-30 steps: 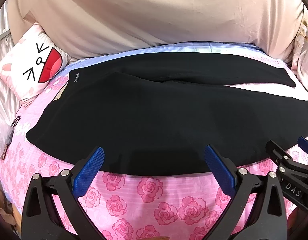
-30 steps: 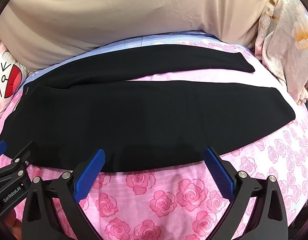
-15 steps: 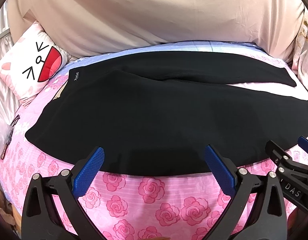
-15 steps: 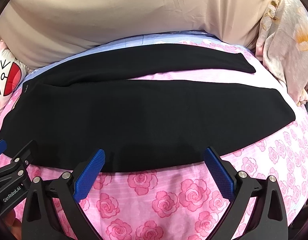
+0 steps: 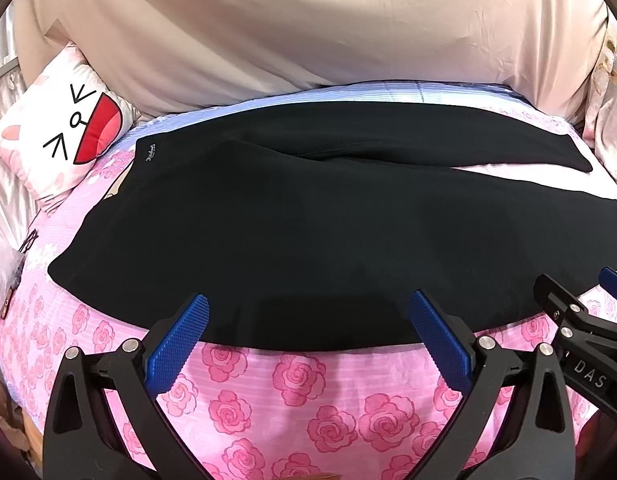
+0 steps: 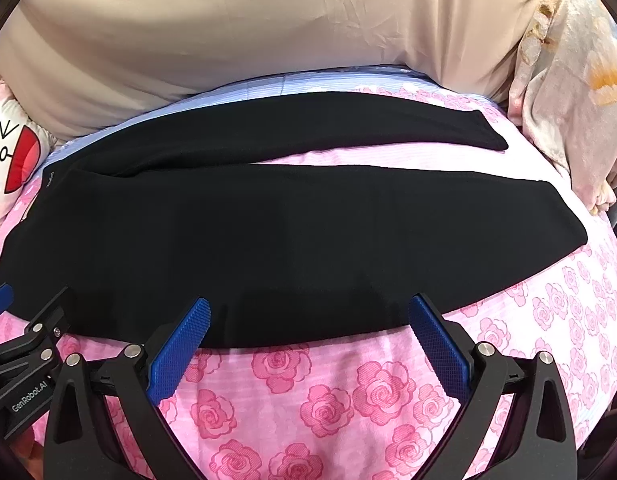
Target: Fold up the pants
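Black pants (image 5: 308,224) lie flat across a pink rose-print bed sheet (image 5: 292,408), waistband at the left with a small label (image 5: 150,157), two legs spread to the right. They also show in the right wrist view (image 6: 292,236). My left gripper (image 5: 308,312) is open and empty, its blue fingertips over the pants' near hem edge. My right gripper (image 6: 308,314) is open and empty over the same near edge, further right. The right gripper's side shows in the left wrist view (image 5: 580,328).
A cat-face pillow (image 5: 56,140) lies at the far left. A beige cloth (image 5: 308,28) covers the wall behind the bed. A floral quilt (image 6: 572,92) is bunched at the far right. The sheet's front strip lies between me and the pants.
Both grippers have held almost still, with only a slight drift of view. The pants have not moved.
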A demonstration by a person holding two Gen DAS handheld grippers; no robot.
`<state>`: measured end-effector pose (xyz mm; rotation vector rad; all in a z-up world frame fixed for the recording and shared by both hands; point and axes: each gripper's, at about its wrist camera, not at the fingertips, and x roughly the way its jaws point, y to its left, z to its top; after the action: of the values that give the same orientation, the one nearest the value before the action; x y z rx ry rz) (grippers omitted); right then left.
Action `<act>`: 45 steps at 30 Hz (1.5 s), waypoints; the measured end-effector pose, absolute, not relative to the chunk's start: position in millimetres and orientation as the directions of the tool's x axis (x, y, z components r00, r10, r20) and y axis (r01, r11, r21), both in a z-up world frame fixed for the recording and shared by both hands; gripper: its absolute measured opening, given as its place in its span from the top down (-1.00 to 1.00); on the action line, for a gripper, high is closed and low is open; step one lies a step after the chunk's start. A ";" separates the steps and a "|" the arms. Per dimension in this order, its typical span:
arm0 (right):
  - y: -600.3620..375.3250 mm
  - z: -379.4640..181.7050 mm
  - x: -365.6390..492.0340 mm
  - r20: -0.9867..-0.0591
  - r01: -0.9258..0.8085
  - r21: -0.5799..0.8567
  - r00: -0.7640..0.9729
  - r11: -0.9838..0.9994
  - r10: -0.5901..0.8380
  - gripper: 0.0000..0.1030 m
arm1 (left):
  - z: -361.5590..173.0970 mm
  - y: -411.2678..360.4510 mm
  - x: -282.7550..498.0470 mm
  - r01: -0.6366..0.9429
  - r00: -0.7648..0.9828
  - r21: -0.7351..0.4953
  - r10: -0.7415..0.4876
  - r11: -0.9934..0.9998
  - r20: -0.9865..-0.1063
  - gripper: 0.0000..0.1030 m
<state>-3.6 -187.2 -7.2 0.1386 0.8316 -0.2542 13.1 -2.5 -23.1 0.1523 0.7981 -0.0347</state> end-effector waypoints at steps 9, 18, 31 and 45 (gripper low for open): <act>-199.4 -6.1 -1.8 -0.737 0.275 0.018 0.653 0.961 -0.174 -0.90 | -20.4 -6.8 17.0 0.086 0.699 0.146 0.045 0.985 -0.714 -0.91; -299.3 18.9 22.9 -0.668 0.340 0.025 0.706 0.940 -0.237 -0.90 | -7.0 -5.4 49.1 0.082 0.717 0.149 0.046 0.985 -0.696 -0.91; -528.9 -11.4 163.1 -0.782 0.532 0.042 0.545 0.846 -0.304 -0.81 | 16.1 62.3 159.3 -0.050 0.708 0.039 0.063 0.998 -0.704 -0.91; -560.9 -34.0 239.1 -0.823 0.419 0.066 0.537 0.906 -0.188 -0.85 | -11.7 247.5 362.9 -0.262 0.564 0.049 0.194 0.964 -0.803 -0.91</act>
<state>239.1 -560.9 -34.0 0.2695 0.9387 -0.3664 362.9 247.5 -11.7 -0.0788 0.9343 0.2688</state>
